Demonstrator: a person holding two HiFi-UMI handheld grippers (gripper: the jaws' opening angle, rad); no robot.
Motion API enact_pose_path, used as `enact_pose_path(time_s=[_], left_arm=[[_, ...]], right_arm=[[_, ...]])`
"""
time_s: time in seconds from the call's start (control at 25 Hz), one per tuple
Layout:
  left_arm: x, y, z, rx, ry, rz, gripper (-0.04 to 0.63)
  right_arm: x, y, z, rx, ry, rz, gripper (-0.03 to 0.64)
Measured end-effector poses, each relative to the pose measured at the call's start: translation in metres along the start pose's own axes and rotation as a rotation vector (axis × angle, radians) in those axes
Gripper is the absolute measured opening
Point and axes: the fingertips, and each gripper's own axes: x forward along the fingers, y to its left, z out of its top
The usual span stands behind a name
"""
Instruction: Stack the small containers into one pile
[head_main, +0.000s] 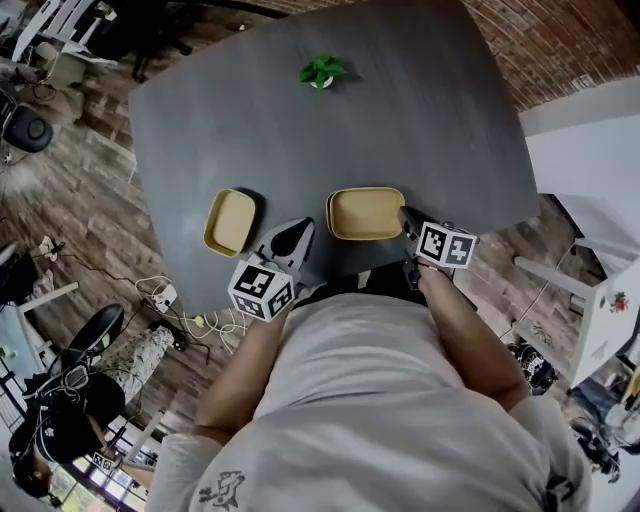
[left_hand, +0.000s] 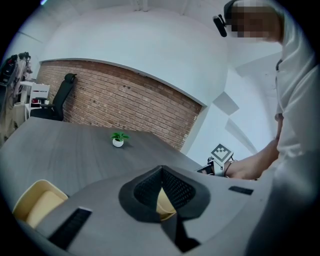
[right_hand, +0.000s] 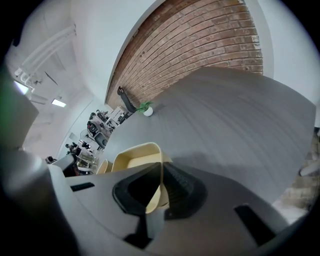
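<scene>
Gripping the first container to stack.
My right tongs (right_hand: 160, 166) look pinched nearly shut on the wall of the yellow container (head_main: 366, 213) at lower centre. My left tongs (left_hand: 161, 169) are closed and empty beside it. Next, I reckon: lift it squarely into the other yellow container (head_main: 230, 221), lower left.

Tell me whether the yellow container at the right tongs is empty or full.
Empty: the yellow container shows only its bare inner floor in the head view.

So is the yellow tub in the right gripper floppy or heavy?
Probably stiff: the yellow tub holds its shape with the right gripper pinching one thin wall. Likely light, being shallow and empty. Unlikely to roll: flat bottom.
</scene>
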Motion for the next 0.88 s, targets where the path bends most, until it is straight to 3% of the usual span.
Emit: enact_pose_path(time_s=[0.52,0.72,0.88], left_arm=[[-0.001,0.005,-0.01,-0.025,0.014,0.013,0.011],[-0.003,0.005,-0.007,-0.022,0.003,0.01,0.011],[-0.004,0.003,0.005,-0.008,-0.02,0.012,0.011]], right_arm=[[0.014,0.002,-0.004,-0.025,0.024,-0.005,0.037],[0.012,0.0,0.002,-0.051,0.017,-0.032,0.12],[0.006,0.003,0.012,-0.079,0.004,-0.027,0.138]])
